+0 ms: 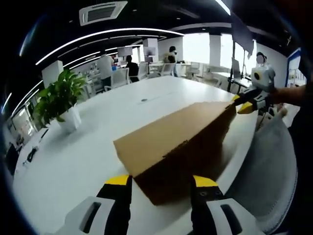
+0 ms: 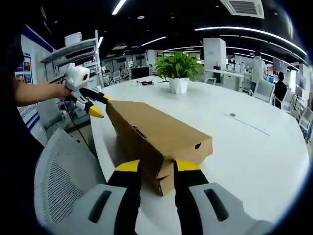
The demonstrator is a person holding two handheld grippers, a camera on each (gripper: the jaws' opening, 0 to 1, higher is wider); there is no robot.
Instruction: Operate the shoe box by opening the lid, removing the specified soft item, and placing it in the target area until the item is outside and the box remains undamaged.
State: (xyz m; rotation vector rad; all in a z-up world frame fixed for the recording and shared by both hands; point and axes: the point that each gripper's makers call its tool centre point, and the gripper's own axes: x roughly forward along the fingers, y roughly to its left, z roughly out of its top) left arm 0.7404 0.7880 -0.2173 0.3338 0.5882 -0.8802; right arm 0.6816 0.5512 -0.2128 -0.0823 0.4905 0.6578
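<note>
Two grippers flank a brown shoe box lying closed on a white table. In the left gripper view, the left gripper spreads its jaws wide around the box's near end at 6 o'clock, while the right gripper meets the far corner at 2 o'clock. Whether either actually grips cannot be told. A potted plant stands at 9 o'clock.

In the right gripper view, the right gripper sits narrower at the shoe box end.

No text, label, brand or number is legible on anything in either view.
</note>
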